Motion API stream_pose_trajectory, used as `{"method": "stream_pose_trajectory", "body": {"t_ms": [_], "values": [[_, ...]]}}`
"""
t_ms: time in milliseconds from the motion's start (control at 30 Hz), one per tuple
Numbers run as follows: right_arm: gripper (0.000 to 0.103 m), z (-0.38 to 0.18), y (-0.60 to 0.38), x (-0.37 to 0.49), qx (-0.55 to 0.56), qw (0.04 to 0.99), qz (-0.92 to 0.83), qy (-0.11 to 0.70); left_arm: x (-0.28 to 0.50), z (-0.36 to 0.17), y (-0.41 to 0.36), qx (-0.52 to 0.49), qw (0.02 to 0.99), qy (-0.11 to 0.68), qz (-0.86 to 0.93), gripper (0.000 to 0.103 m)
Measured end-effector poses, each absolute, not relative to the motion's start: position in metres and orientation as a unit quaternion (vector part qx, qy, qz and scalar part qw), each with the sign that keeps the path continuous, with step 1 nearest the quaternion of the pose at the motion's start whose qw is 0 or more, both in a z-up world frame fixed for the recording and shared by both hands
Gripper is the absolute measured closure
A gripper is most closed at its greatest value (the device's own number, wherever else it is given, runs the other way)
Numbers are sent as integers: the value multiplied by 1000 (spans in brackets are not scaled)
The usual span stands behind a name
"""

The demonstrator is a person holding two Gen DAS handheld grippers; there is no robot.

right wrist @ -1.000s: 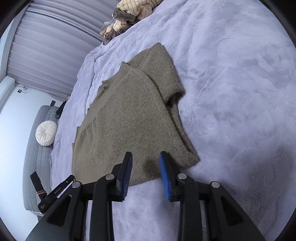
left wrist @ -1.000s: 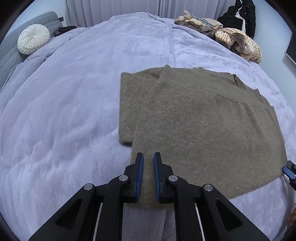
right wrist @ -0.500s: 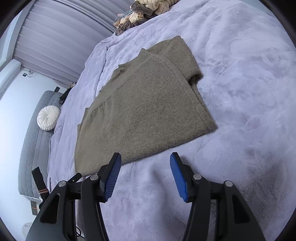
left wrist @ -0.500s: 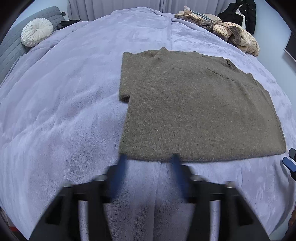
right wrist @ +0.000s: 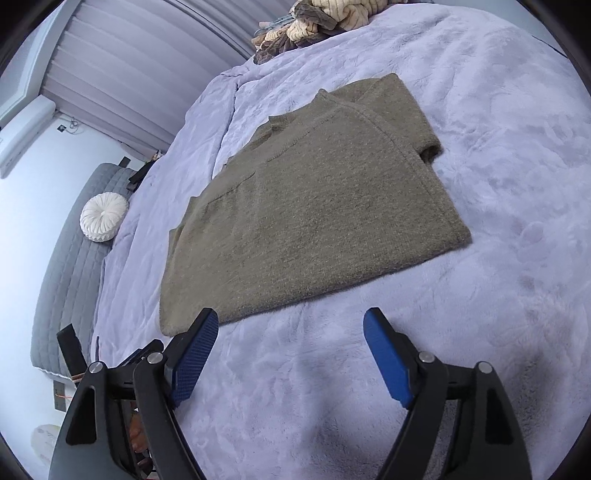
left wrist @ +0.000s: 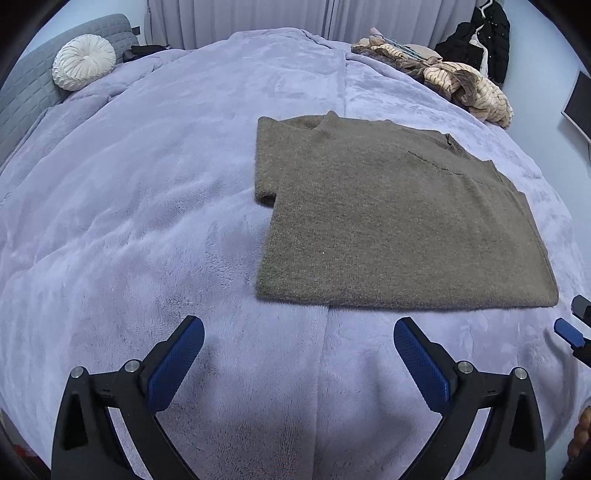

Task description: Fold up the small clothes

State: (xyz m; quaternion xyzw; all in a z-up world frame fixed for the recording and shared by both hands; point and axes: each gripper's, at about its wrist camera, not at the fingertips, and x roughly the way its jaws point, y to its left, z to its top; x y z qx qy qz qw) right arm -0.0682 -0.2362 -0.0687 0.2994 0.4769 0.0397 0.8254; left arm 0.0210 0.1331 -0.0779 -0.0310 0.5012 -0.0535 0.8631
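Note:
An olive-brown knitted sweater lies flat on the lilac bed cover, one sleeve folded across its body. My left gripper hovers just short of the sweater's near hem, its jaws opening wide with nothing between them. The right wrist view shows the same sweater from its other corner. My right gripper is held off the near hem over bare cover, jaws still opening and empty. Its blue fingertip pokes in at the right edge of the left wrist view.
A heap of beige and brown clothes sits at the bed's far right, with a dark jacket hanging behind. A round white cushion rests on a grey sofa at the far left. Curtains close off the back.
Both grippers let go of the sweater's near hem, opened wide and drew back from it. The sweater now lies flat, farther from both cameras.

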Motion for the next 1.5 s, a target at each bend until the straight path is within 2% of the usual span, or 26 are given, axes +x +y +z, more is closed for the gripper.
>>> {"method": "stream_pose_trajectory", "body": {"t_ms": [233, 267, 300, 833, 1500], "values": [[18, -72, -210, -64, 300, 820, 76, 481, 15, -68, 145, -49, 868, 490, -61, 0], [11, -73, -205, -62, 304, 818, 86, 480, 16, -66, 147, -51, 869, 489, -61, 0], [0, -75, -200, -59, 309, 816, 95, 479, 17, -65, 149, -52, 869, 488, -61, 0], [0, -94, -158, -19, 334, 773, 120, 526, 40, -72, 180, -82, 862, 498, -44, 0], [0, -124, -132, 14, 389, 730, 146, 542, 61, -90, 179, -103, 843, 526, -51, 0]]}}
